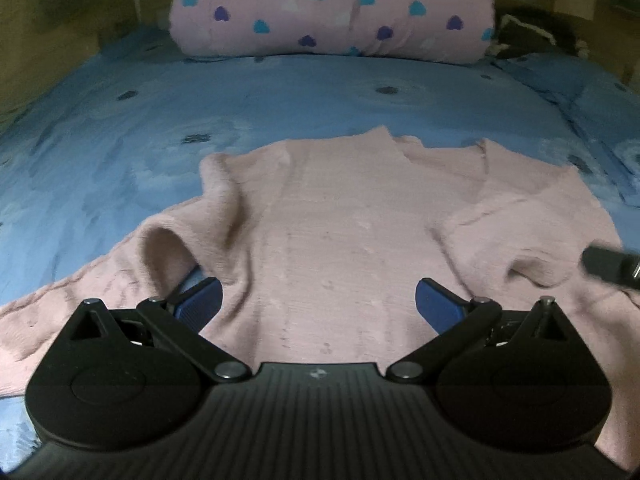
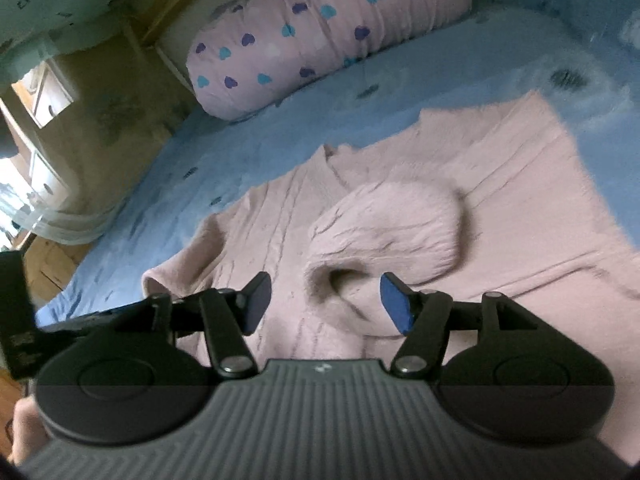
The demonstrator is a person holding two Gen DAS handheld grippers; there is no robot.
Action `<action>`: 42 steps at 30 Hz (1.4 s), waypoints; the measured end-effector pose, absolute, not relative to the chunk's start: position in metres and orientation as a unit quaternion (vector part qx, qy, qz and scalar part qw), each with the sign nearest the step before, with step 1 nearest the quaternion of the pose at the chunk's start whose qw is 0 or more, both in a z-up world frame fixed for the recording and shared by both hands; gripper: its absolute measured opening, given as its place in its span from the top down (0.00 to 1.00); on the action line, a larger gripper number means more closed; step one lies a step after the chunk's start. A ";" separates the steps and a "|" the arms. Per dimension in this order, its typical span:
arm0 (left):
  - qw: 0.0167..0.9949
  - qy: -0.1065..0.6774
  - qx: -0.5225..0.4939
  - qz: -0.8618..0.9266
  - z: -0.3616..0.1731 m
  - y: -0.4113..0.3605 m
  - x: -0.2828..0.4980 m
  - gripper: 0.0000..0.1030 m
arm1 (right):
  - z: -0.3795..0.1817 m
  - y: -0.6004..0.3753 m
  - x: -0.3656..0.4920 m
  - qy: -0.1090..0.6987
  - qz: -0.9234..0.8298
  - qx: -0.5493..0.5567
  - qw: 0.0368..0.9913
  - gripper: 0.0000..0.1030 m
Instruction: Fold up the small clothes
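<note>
A small pink knitted sweater (image 1: 344,216) lies spread on the blue bedspread (image 1: 120,128), neck toward the pillow. My left gripper (image 1: 318,304) is open low over the sweater's lower body, blue pads wide apart with nothing between them. Its left sleeve (image 1: 168,248) is bunched up by the left pad. My right gripper (image 2: 322,300) is open over the sweater (image 2: 520,208), its pads on either side of the folded-in sleeve cuff (image 2: 384,236). The right gripper's tip also shows in the left wrist view (image 1: 608,266) at the right edge.
A pink pillow with blue and purple hearts (image 1: 332,8) lies at the head of the bed. A dark fabric item (image 1: 532,32) sits beside it at the right. The left gripper's body (image 2: 16,312) appears at the left in the right wrist view.
</note>
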State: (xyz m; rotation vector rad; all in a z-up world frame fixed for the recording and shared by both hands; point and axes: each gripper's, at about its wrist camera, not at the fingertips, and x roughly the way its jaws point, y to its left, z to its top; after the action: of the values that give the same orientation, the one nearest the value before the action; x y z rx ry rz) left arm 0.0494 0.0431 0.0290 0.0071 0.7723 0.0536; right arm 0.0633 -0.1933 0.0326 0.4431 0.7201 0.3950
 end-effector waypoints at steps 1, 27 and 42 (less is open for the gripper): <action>0.927 0.375 0.003 0.020 0.029 0.039 0.048 0.00 | 0.037 -0.200 0.060 0.339 0.185 0.209 0.898 0.38; 0.930 0.350 0.105 -0.043 0.004 -0.142 0.092 0.00 | 0.028 -0.308 0.071 0.355 -0.036 0.169 0.919 0.38; 0.945 0.311 0.090 -0.041 0.021 -0.115 0.088 0.84 | 0.026 -0.307 0.071 0.366 -0.015 0.158 0.917 0.38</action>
State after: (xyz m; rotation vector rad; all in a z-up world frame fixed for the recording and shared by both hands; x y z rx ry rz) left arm 0.0877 -0.1148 0.0207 0.1836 0.6333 -0.0829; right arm 0.0706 -0.3069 0.0262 0.3244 0.7539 -0.0308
